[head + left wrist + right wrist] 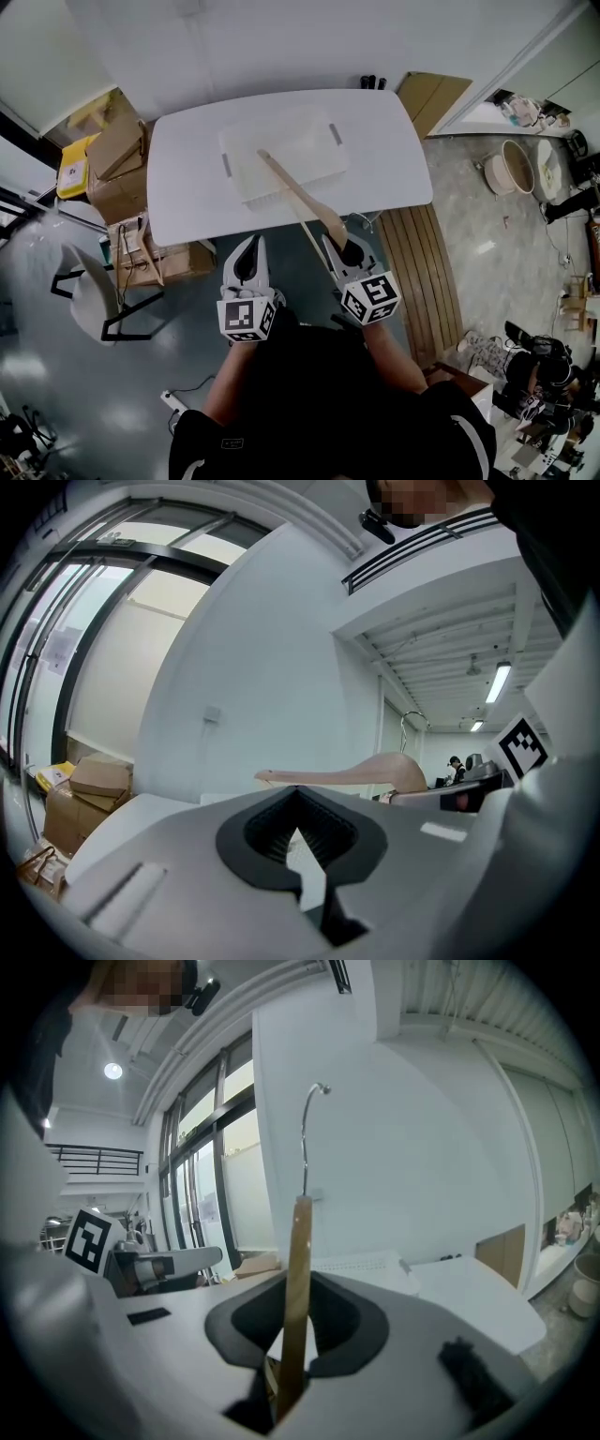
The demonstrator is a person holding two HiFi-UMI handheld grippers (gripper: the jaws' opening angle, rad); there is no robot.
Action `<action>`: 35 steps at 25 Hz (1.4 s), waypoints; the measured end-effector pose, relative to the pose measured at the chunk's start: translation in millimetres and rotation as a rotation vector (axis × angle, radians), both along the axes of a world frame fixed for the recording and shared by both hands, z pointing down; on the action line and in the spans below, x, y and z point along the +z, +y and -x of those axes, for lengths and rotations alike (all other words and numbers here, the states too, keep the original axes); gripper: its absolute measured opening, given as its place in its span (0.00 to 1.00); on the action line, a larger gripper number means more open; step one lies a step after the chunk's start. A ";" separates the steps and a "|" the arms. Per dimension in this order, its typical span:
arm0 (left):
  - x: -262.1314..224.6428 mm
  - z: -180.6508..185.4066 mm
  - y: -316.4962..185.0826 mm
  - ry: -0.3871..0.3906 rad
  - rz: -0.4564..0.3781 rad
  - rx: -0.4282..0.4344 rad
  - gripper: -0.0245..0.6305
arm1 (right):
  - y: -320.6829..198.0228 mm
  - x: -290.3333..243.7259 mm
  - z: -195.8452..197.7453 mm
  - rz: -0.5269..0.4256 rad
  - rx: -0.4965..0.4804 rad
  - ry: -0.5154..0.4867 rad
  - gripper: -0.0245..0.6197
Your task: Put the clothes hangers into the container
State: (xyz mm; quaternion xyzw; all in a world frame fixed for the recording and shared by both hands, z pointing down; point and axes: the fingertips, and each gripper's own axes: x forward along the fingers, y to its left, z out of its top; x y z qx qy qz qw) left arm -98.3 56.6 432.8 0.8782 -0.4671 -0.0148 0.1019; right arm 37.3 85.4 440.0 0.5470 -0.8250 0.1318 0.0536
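Right gripper clamped on hanger, its near end hidden between jaws, long axis pointing ahead over container, left gripper closed, empty

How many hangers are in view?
1. The hanger is clamped in the right gripper, reaching over the container on the table. Others may lie hidden inside it.
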 end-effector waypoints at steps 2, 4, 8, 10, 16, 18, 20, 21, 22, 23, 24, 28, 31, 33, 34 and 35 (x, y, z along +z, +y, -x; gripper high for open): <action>2.7 8.5 -10.2 0.006 0.003 0.009 0.04 | -8.6 1.1 7.5 -0.001 0.010 0.003 0.13; 6.0 14.1 -20.7 0.015 0.012 0.016 0.04 | -16.5 1.8 11.4 -0.001 0.019 0.003 0.13; 7.0 22.7 -40.0 0.024 0.021 0.022 0.04 | -31.4 -0.7 18.3 -0.001 0.031 0.007 0.13; 5.8 24.0 -41.5 0.029 0.023 0.029 0.04 | -32.5 -0.8 20.7 0.005 0.034 0.012 0.13; 6.9 23.4 -47.7 0.036 0.025 0.046 0.04 | -39.4 -0.6 21.9 0.007 0.044 0.017 0.13; 7.9 22.3 -49.2 0.036 0.026 0.043 0.04 | -40.8 0.6 20.0 0.010 0.039 0.020 0.13; 7.4 23.1 -53.7 0.036 0.024 0.034 0.04 | -45.0 1.0 18.3 0.011 0.033 0.021 0.13; 7.0 24.1 -57.1 0.038 0.023 0.026 0.04 | -48.3 1.0 17.9 0.010 0.030 0.020 0.13; 6.6 24.6 -60.6 0.040 0.021 0.018 0.04 | -51.6 1.0 17.2 0.010 0.026 0.019 0.13; 6.5 24.0 -63.5 0.040 0.021 0.011 0.04 | -54.4 1.0 16.0 0.010 0.020 0.018 0.13; 6.3 22.4 -65.6 0.040 0.022 0.006 0.04 | -56.4 1.0 14.3 0.010 0.015 0.017 0.13; 5.7 16.9 -76.7 0.034 0.014 -0.002 0.04 | -70.7 2.4 9.7 0.003 0.002 0.009 0.13; 7.5 13.9 -87.3 0.032 0.016 -0.013 0.04 | -83.1 3.9 7.7 0.003 -0.018 0.004 0.13; 5.8 8.2 -95.2 0.030 0.014 -0.017 0.04 | -90.1 1.0 2.7 -0.001 -0.034 0.003 0.13; 4.5 5.1 -100.0 0.027 0.012 -0.019 0.04 | -94.5 -0.5 -0.4 -0.004 -0.041 0.003 0.13; 3.8 2.5 -104.8 0.025 0.009 -0.019 0.04 | -99.1 -0.8 -3.4 -0.005 -0.044 0.002 0.13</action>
